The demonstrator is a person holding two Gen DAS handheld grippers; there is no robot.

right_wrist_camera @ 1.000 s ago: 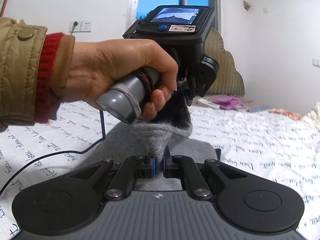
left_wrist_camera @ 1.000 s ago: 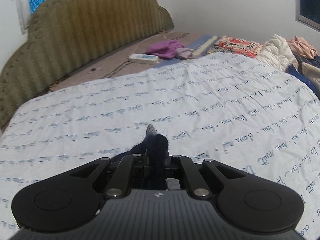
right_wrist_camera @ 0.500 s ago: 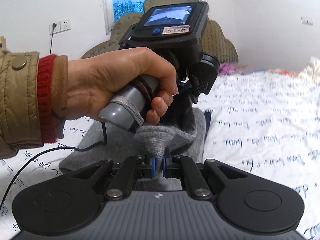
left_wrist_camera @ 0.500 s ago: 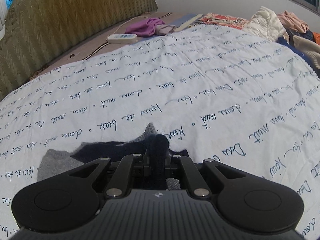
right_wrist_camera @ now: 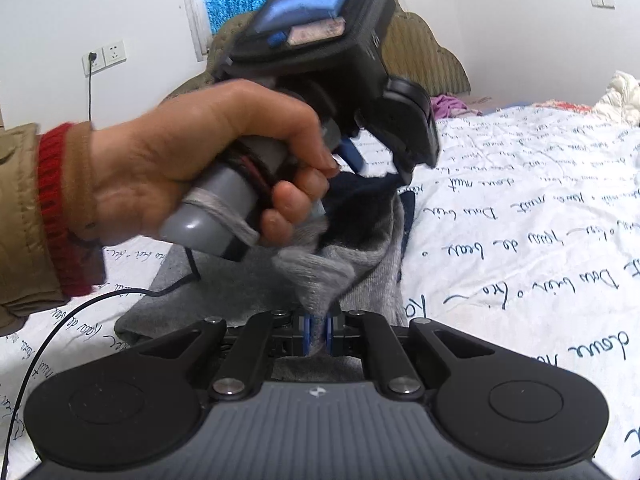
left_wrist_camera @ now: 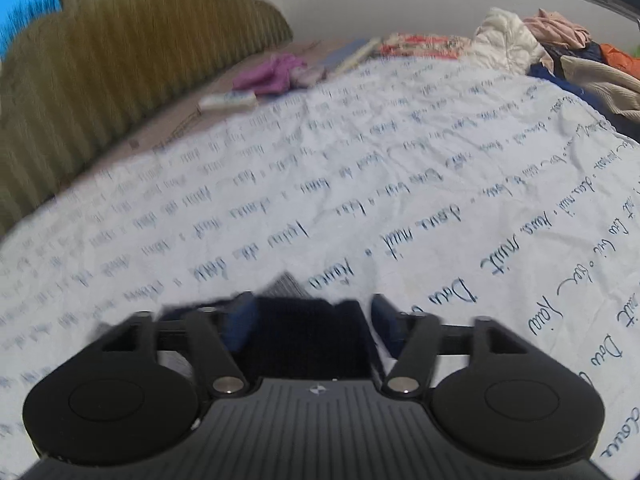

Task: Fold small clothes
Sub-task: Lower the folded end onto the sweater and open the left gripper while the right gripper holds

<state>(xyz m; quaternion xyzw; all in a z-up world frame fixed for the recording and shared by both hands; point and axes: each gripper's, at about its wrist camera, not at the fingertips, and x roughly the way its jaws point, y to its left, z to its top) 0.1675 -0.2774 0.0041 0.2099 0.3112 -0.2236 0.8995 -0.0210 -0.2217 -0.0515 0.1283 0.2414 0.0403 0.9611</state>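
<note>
Right wrist view: left hand [right_wrist_camera: 208, 168] tilts its just-opened left tool [right_wrist_camera: 376, 160] over the sock [right_wrist_camera: 360, 264]; right tool [right_wrist_camera: 318, 330] pinches it.

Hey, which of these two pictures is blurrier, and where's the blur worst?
Left wrist view is blurrier: the headboard and far script on the bedsheet smear, while nearer script at right stays readable. Right wrist view: the hand and its device blur, but the bedsheet lettering and grey sock stay sharper. Both views bulge from fisheye distortion.
</note>
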